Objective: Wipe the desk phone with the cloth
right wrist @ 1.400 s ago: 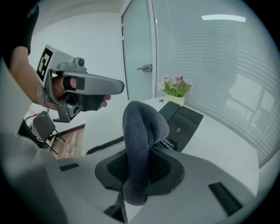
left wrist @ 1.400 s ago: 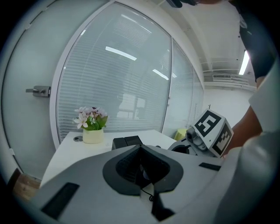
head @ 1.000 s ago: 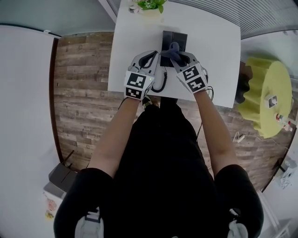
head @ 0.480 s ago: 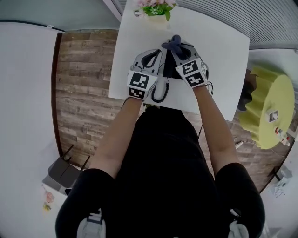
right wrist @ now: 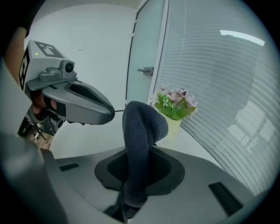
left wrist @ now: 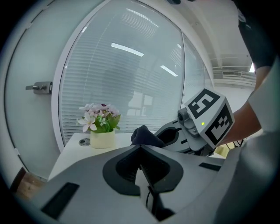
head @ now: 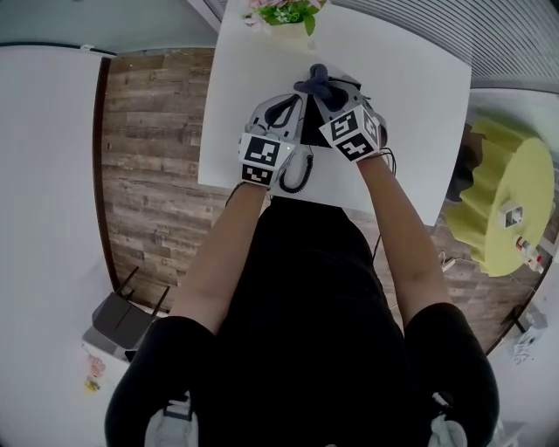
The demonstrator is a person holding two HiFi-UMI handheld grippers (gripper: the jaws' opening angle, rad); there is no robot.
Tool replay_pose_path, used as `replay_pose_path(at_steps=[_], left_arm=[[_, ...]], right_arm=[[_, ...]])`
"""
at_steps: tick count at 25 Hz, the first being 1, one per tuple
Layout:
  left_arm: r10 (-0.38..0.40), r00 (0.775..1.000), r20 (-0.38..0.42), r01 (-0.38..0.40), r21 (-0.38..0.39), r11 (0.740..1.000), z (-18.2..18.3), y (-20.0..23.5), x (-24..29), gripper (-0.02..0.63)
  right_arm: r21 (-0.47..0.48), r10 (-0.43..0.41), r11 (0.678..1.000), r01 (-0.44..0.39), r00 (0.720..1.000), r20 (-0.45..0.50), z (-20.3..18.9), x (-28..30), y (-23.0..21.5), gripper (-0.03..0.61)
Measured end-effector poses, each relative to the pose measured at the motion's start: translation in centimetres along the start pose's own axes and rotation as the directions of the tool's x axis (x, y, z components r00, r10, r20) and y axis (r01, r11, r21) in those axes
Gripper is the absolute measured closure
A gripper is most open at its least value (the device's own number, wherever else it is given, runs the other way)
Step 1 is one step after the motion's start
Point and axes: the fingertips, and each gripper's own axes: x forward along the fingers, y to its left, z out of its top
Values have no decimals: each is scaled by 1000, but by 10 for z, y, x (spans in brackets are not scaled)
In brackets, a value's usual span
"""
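The black desk phone [head: 308, 131] lies on the white desk [head: 410, 105], mostly hidden under both grippers. Its coiled cord [head: 299, 175] loops toward the near edge. My right gripper [head: 325, 94] is shut on a dark blue cloth [head: 314, 85], which bulges out beyond its tips over the phone's far part. In the right gripper view the cloth [right wrist: 142, 131] stands up from the right gripper [right wrist: 139, 155]. My left gripper [head: 281, 109] hovers just left of it. In the left gripper view the left gripper [left wrist: 140, 147] has its jaws together with nothing seen between them, and the cloth [left wrist: 144, 134] shows just beyond.
A small pot of pink flowers [head: 284, 17] stands at the desk's far edge, close beyond the cloth. A yellow round seat [head: 511, 201] stands right of the desk. Wooden floor [head: 148, 175] lies to the left. A glass wall with blinds [left wrist: 131, 70] is behind the desk.
Both grippers have shifted a little farther along the phone toward the flower pot, the right one carrying the cloth with it. Less of the phone shows now.
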Motion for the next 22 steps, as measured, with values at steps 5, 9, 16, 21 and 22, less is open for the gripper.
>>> replay_pose_path(at_steps=[5, 9, 16, 21, 22], left_arm=[[-8, 1000, -21, 8, -8, 1000, -15, -8, -3, 604], [-13, 999, -33, 13, -14, 1000, -29, -12, -11, 604], [-8, 998, -59, 6, -24, 1000, -59, -21, -30, 604], [-12, 997, -70, 10, -28, 1000, -74, -27, -43, 604], [-12, 997, -73, 10, -30, 999, -76, -29, -46, 604]], right_arm=[[-14, 6, 1000, -6, 1000, -7, -10, -3, 14, 492], [-47, 14, 999, -15, 1000, -25, -21, -4, 33, 492], [-51, 36, 998, -38, 998, -43, -41, -8, 69, 492], [-47, 47, 998, -49, 997, -61, -55, -11, 93, 492], [-46, 51, 997, -54, 996, -66, -58, -11, 98, 492]])
